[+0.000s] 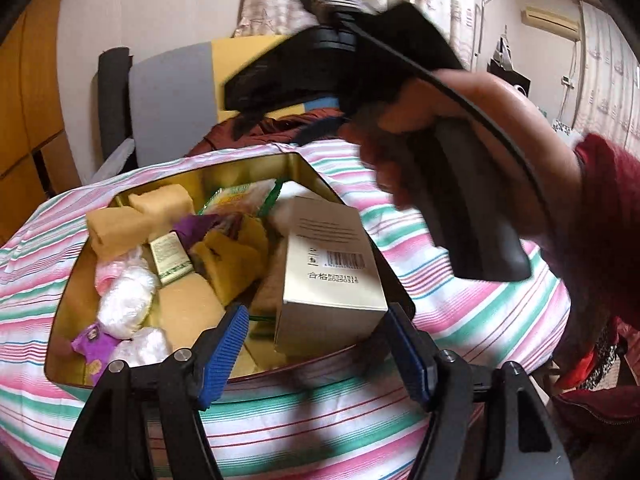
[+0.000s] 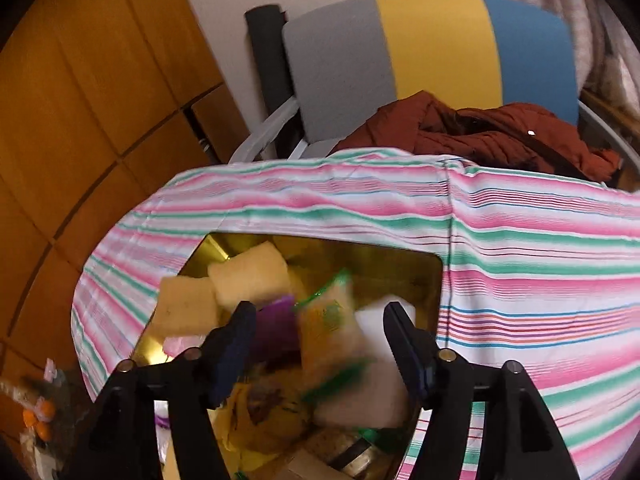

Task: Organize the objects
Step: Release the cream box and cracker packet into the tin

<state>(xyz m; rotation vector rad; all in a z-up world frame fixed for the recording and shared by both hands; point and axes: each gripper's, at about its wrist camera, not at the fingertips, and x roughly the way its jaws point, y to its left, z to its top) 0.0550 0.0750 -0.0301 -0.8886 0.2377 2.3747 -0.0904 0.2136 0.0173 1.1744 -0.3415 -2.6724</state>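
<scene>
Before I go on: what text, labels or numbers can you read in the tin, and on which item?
"合格" on the beige box, below its barcode.
Two rows of digits beside it: too small to read surely.
Fine print on the box's top face: blurred.
Green-and-cream packet: print too small.
Purple wrapper: print unreadable.
Yellow-green packet: motion-blurred, unreadable.

I see a striped cloth (image 1: 460, 320) covering the surface, with an open gold tin (image 1: 70, 304) resting directly on it, near left.
</scene>
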